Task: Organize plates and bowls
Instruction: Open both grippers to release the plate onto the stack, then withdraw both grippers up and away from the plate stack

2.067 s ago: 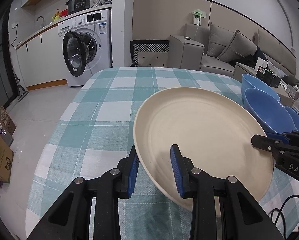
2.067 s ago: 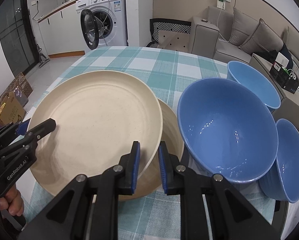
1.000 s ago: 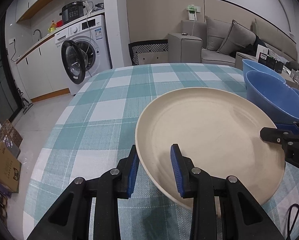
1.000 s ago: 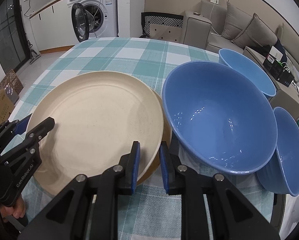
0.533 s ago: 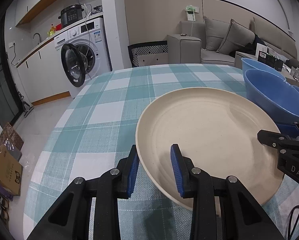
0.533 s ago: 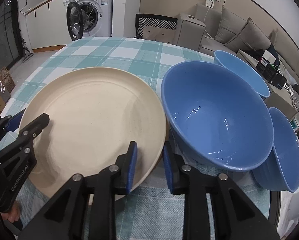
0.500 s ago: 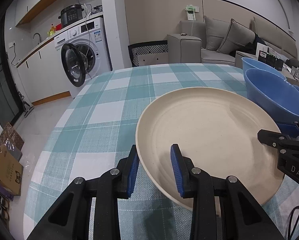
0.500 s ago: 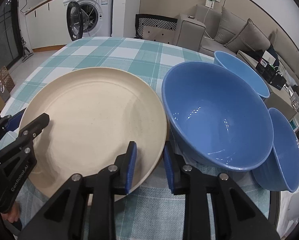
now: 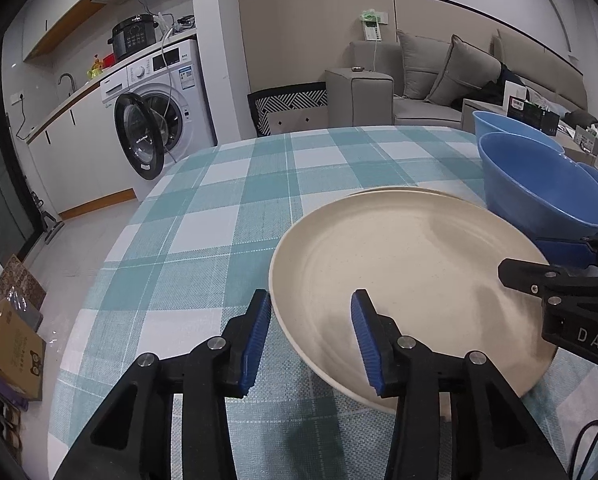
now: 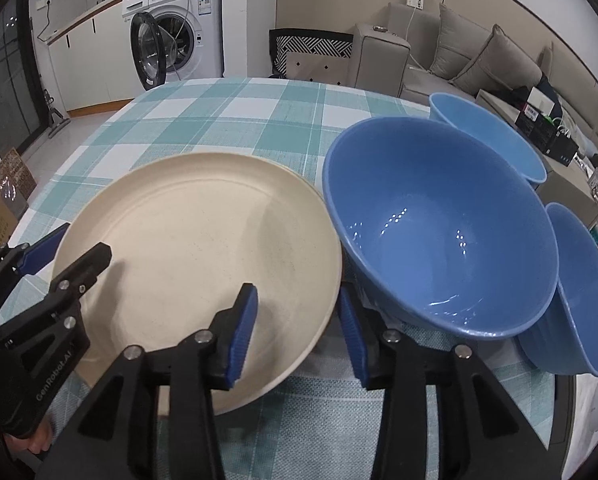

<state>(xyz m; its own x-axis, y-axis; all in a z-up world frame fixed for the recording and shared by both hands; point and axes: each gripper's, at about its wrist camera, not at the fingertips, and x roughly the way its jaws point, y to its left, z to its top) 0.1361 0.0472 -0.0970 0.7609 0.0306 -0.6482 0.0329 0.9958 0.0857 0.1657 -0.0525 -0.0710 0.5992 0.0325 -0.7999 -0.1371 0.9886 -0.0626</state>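
Observation:
A cream plate (image 9: 411,264) (image 10: 203,248) lies on another cream plate, whose rim (image 9: 403,191) shows just behind it, on the checked tablecloth. My left gripper (image 9: 309,336) is open, its jaws straddling the plate's near left rim. My right gripper (image 10: 297,328) is open, its jaws straddling the plate's right rim. Each gripper shows in the other's view: the left one (image 10: 59,256), the right one (image 9: 547,276). A large blue bowl (image 10: 439,232) (image 9: 539,192) stands just right of the plates. Two smaller blue bowls stand behind it (image 10: 487,136) and to its right (image 10: 583,292).
The round table with the teal checked cloth (image 9: 259,184) stretches away to the left and far side. A washing machine (image 9: 159,108) with its door open, a sofa (image 9: 439,80) and cardboard boxes on the floor (image 9: 11,328) lie beyond the table edge.
Both grippers have opened: the left jaws and the right jaws now stand wide apart around the plate's rim. The top plate has come down onto the lower plate.

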